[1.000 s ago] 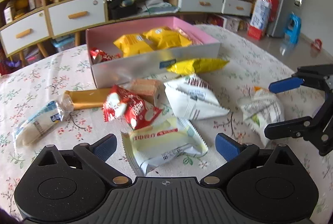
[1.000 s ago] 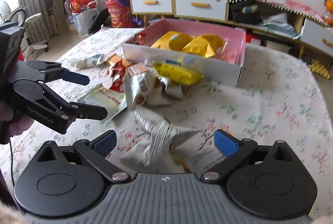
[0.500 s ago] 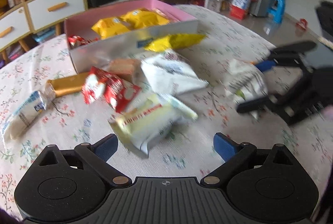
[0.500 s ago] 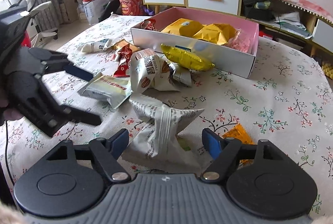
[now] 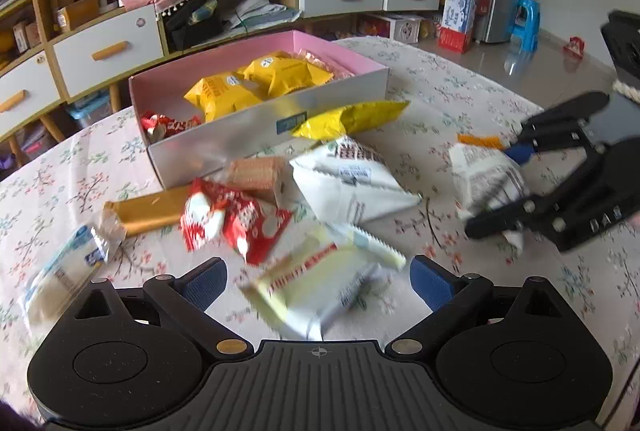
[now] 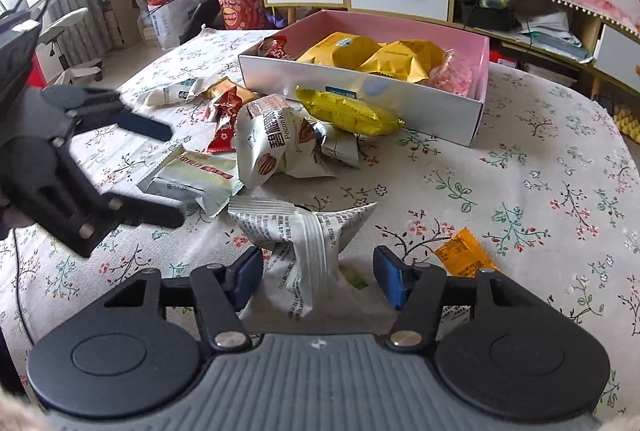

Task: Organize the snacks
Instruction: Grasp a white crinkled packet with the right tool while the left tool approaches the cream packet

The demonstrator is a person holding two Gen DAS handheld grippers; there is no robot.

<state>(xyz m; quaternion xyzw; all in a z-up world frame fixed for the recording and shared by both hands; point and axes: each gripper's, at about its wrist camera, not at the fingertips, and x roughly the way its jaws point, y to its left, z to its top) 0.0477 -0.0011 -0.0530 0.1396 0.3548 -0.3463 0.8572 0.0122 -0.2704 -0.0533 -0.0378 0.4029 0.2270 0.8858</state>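
Two claws work over a table [image 5: 460,99] full of snacks. At the left lies a long blue-and-white pack [image 5: 60,271], then a gold bar [image 5: 152,209], then a red bag [image 5: 236,223]; they lie loose, not yet put away.

The left claw [image 5: 316,281] is spread wide, with a pale yellow pack [image 5: 320,287] lying between its pads, not pinched. It looks ready to take that pack next.

Behind sits the pink box [image 5: 264,129], already holding yellow bags [image 5: 256,85], so that is likely where snacks go. One yellow bag [image 5: 352,119] leans on the box's front wall, outside it.

Further right, the right claw [image 6: 318,279] is closing on a white bag [image 6: 304,251] that stands between its pads. The left pad is at the bag; the right pad shows a gap. An orange pack [image 6: 464,253] lies just beside.
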